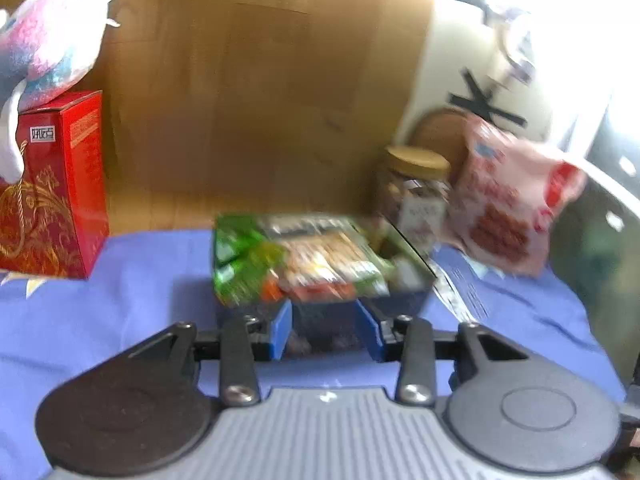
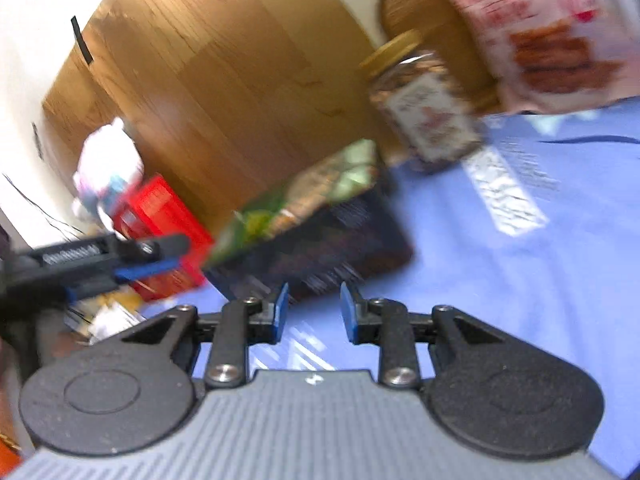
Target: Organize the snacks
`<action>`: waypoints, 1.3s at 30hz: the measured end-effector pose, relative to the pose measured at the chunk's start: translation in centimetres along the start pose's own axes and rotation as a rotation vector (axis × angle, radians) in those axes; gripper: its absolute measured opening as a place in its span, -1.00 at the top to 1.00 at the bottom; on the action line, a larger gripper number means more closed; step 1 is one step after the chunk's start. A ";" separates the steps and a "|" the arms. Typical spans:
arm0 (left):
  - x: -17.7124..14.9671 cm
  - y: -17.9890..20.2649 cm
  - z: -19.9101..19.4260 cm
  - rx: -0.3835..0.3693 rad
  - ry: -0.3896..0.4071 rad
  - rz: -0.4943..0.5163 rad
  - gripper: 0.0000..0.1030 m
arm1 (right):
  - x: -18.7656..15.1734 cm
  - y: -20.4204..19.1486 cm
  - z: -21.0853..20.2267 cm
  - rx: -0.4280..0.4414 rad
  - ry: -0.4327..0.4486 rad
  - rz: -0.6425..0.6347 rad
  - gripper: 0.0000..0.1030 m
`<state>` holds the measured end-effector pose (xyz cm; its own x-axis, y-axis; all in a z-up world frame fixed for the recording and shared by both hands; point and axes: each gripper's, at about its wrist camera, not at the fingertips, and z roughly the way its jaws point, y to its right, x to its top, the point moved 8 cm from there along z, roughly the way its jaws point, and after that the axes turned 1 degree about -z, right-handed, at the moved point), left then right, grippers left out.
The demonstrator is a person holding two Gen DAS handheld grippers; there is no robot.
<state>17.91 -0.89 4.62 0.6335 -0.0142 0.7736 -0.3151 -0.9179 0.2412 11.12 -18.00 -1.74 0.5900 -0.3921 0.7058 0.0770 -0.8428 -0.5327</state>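
Observation:
A dark blue box (image 1: 400, 300) filled with green and orange snack packets (image 1: 296, 256) sits on the blue cloth. My left gripper (image 1: 326, 330) is open, its blue fingertips right at the box's near wall. In the right wrist view the same box (image 2: 320, 236) lies just ahead of my right gripper (image 2: 312, 308), which is open and empty. The left gripper (image 2: 120, 264) shows at the left of that view. A clear jar with a tan lid (image 1: 416, 196) (image 2: 424, 108) and a pink snack bag (image 1: 508, 200) (image 2: 552, 32) stand behind the box to the right.
A red gift box (image 1: 52, 192) (image 2: 168, 236) with a pastel plush toy (image 1: 52, 36) on top stands at the left. A wooden panel (image 1: 256, 92) backs the table. A white board with black marks (image 1: 480, 68) leans at the right. Both views are motion-blurred.

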 end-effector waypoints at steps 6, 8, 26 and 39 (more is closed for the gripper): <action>-5.7 2.7 -1.7 0.094 -0.036 0.024 0.30 | -3.2 0.6 -5.1 -0.035 0.036 -0.047 0.15; -7.0 3.1 -2.0 0.161 -0.035 0.053 0.30 | -3.7 0.6 -6.1 -0.040 0.048 -0.044 0.05; -11.3 4.2 -4.8 0.337 -0.032 0.106 -0.50 | -7.4 -0.5 -8.8 -0.024 0.021 -0.068 -0.26; -10.9 4.2 -5.0 0.389 0.011 0.153 -0.96 | -7.6 -0.5 -8.7 -0.006 0.020 -0.058 -0.29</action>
<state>6.12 -2.60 0.11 0.5921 -0.1598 0.7898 -0.1130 -0.9869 -0.1149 -0.38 -17.83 -2.76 0.5682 -0.3503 0.7446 0.1059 -0.8662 -0.4883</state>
